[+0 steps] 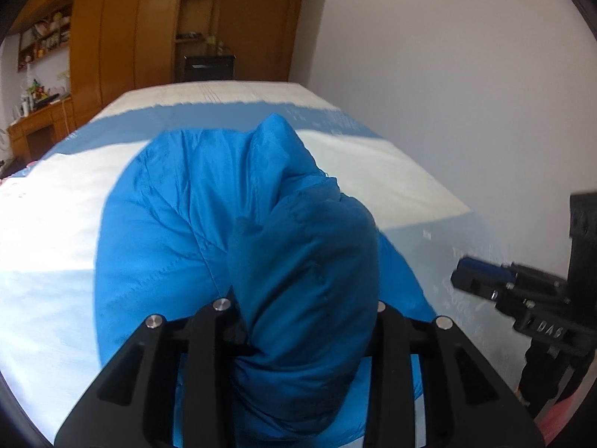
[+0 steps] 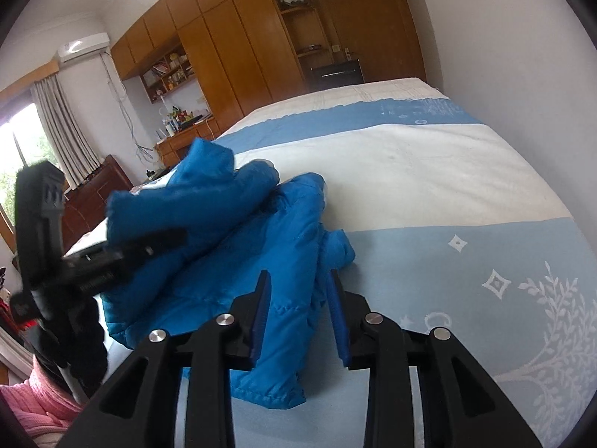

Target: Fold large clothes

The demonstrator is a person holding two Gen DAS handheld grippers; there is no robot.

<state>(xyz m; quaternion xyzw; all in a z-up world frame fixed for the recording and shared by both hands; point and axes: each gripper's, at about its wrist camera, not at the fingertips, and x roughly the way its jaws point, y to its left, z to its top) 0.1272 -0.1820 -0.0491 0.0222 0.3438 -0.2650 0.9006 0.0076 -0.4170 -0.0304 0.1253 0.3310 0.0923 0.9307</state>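
1. On the left side of the bed (image 2: 429, 171), your left gripper (image 2: 149, 240) has a puffy fold of the blue jacket (image 2: 231, 246) bunched up between its fingers. In its own wrist cam the fabric (image 1: 298, 261) fills the gap completely, so it's clamped on the jacket. It's held up like that prob. to carry that part over the rest of the garment.
2. Mid-scene, the bulk of the jacket lies crumpled on the bedspread, at the near-left part of the bed, w/ the lifted part rising off it toward the left. It isn't flat yet, so I'd judge the fold as early-stage.
3. Right of that, your right gripper (image 2: 298, 310) hovers at the jacket's near-right edge. The blue pads (image 2: 261, 313) stand apart w/ a clear gap, and the jaws are opening. Jacket cloth shows through the gap, but nothing's pinched; the pads don't press on it. It looks placed there to take the near hem while the left does the lifting.
4. Far right, the bed is bare along the white wall (image 1: 447, 74), w/ room to spread the jacket that way.
5. Risk, imo: puffy fabric is slippery and springs back, so a shallow bite may slide out.
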